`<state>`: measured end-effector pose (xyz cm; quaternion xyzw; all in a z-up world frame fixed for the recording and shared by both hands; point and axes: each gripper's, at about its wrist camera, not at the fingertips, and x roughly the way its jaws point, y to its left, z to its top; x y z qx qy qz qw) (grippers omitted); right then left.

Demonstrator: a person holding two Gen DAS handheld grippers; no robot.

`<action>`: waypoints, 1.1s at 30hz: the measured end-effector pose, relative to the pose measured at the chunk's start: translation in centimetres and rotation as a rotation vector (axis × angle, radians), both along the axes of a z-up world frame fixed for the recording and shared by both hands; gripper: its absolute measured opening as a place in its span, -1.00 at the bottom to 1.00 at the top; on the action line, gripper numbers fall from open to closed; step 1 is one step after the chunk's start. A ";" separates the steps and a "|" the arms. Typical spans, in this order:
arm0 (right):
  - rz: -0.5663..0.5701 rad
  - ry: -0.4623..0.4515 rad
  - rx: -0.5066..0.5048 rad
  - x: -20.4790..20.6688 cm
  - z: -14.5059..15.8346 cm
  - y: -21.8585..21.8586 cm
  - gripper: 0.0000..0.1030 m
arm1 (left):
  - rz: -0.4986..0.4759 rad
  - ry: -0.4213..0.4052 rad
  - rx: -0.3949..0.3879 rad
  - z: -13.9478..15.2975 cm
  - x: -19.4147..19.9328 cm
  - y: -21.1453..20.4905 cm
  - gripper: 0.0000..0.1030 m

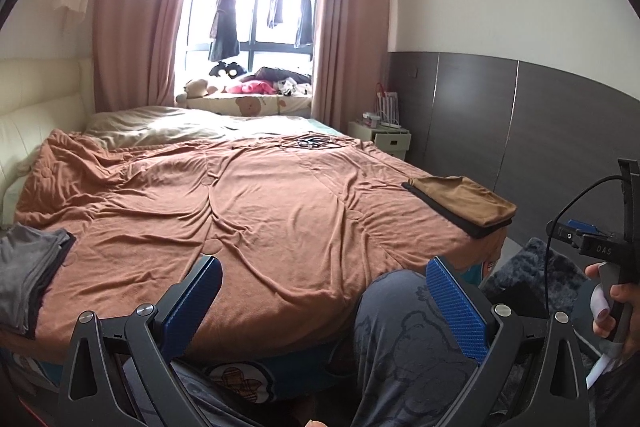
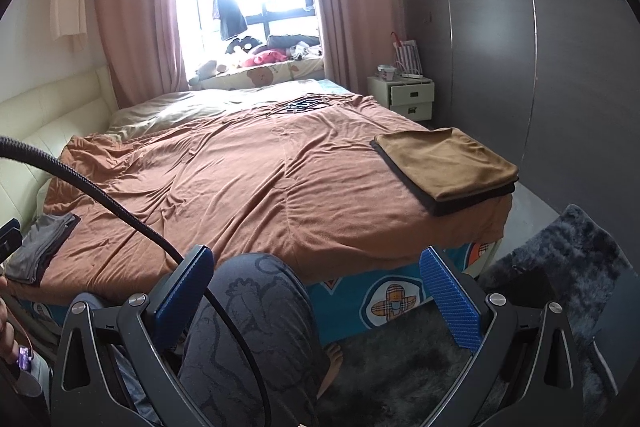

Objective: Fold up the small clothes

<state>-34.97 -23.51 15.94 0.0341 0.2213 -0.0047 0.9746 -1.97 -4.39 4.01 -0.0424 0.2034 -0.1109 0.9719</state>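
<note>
A folded brown garment [image 1: 464,201] [image 2: 448,163] lies on a dark folded piece at the bed's right front corner. A stack of grey clothes [image 1: 28,273] [image 2: 40,247] rests at the bed's left front edge. My left gripper [image 1: 324,299] is open, held low in front of the bed with nothing between its blue pads [image 1: 460,303]. My right gripper [image 2: 316,287] is open too, empty, over the person's knee [image 2: 256,307]. The right gripper's body and the hand holding it [image 1: 612,291] show at the right edge of the left wrist view.
A wide bed under a rust-orange blanket [image 1: 240,195] [image 2: 248,179] fills the middle. A black cable [image 2: 120,211] crosses the right wrist view. A dark shaggy rug [image 2: 560,267] covers the floor at right. A white nightstand [image 2: 404,97] stands by the grey wall; soft toys sit on the window sill [image 1: 248,87].
</note>
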 end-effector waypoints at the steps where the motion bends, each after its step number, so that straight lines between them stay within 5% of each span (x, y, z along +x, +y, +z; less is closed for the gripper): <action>1: -0.001 0.000 0.000 -0.1 0.0 0.0 1.00 | -0.001 -0.001 0.000 0.0 -0.1 0.0 0.99; 33: 0.008 -0.011 -0.003 -0.9 0.4 -1.0 1.00 | 0.027 -0.014 -0.018 0.2 -1.4 0.9 0.99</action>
